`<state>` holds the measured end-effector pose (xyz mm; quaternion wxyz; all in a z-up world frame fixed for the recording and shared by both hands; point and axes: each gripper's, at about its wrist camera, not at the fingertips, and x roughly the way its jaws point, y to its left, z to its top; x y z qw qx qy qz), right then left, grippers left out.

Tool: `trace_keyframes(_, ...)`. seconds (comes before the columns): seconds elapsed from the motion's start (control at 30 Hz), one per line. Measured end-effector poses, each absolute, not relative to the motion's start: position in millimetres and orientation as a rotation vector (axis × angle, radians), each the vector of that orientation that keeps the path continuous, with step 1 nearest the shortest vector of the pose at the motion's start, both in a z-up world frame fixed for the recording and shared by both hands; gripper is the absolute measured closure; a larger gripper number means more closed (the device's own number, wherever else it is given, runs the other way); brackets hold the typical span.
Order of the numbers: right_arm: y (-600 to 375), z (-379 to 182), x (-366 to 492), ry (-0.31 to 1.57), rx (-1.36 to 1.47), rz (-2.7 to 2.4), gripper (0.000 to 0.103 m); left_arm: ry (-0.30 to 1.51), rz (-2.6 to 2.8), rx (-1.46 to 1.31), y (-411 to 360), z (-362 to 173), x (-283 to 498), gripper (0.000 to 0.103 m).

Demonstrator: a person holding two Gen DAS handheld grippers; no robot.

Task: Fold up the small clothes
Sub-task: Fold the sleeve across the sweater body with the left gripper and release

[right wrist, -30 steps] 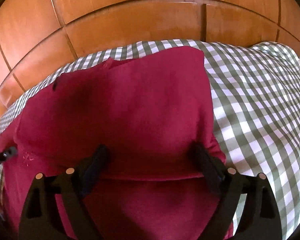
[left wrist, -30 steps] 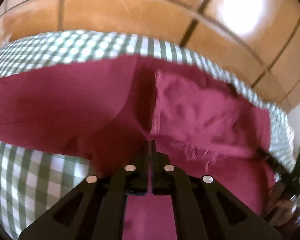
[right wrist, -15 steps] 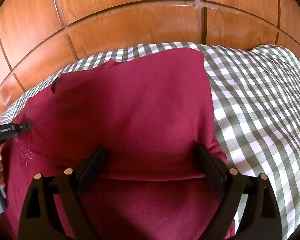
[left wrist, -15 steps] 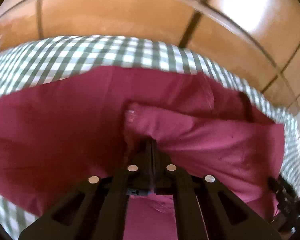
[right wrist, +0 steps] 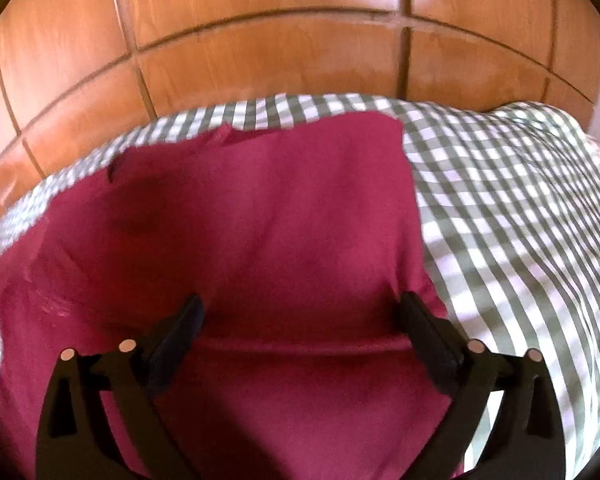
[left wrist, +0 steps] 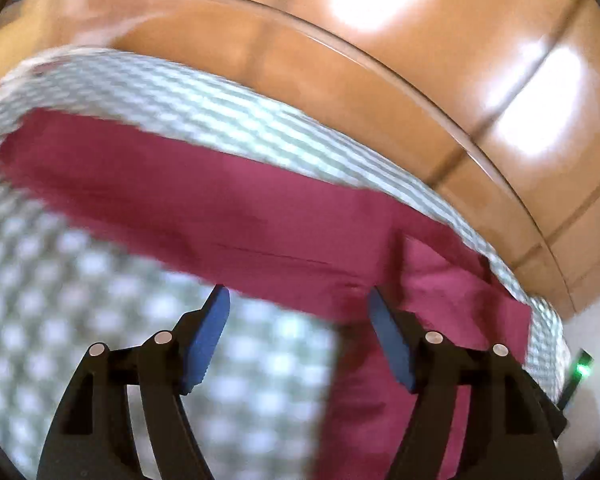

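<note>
The left hand-held gripper (left wrist: pixel 296 312), jaws opening and empty, may snag the maroon garment (left wrist: pixel 228 216) and undo its fold; the right hand-held gripper (right wrist: pixel 300 320), also opening, holds nothing.

- garment (right wrist: pixel 260 240): plain crimson red
- cloth (right wrist: pixel 520 208) beneath: green-and-white check
- panels (right wrist: pixel 280 64) behind: glossy orange-brown wood
- left gripper (left wrist: pixel 296 300): black, blue pads (left wrist: pixel 204 340)
</note>
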<state>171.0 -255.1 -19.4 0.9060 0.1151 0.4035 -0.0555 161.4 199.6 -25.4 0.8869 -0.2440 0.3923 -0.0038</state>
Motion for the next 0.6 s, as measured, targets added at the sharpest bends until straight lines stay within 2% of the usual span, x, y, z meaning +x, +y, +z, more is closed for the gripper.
trace_keyframes(0.17,-221.9,-15.3,132.3,0.851,0.228,0.002,0.002,0.808,0.175,-0.658,302.4,-34.1,132.0,0.033)
trace_keyframes(0.23,-203.9,-18.4,119.4,0.866,0.192,0.032,0.002,0.773,0.237,-0.746,344.6,-38.2,123.3,0.037)
trace_keyframes(0.37,-184.6,-33.1,108.3,0.914,0.151,0.048,0.002,0.741,0.314,-0.887,408.5,-48.8,118.7,0.06)
trace_keyframes(0.6,-183.8,-43.6,113.6,0.946,0.15,0.019,0.002,0.735,0.349,-1.004,455.1,-64.5,143.4,0.061)
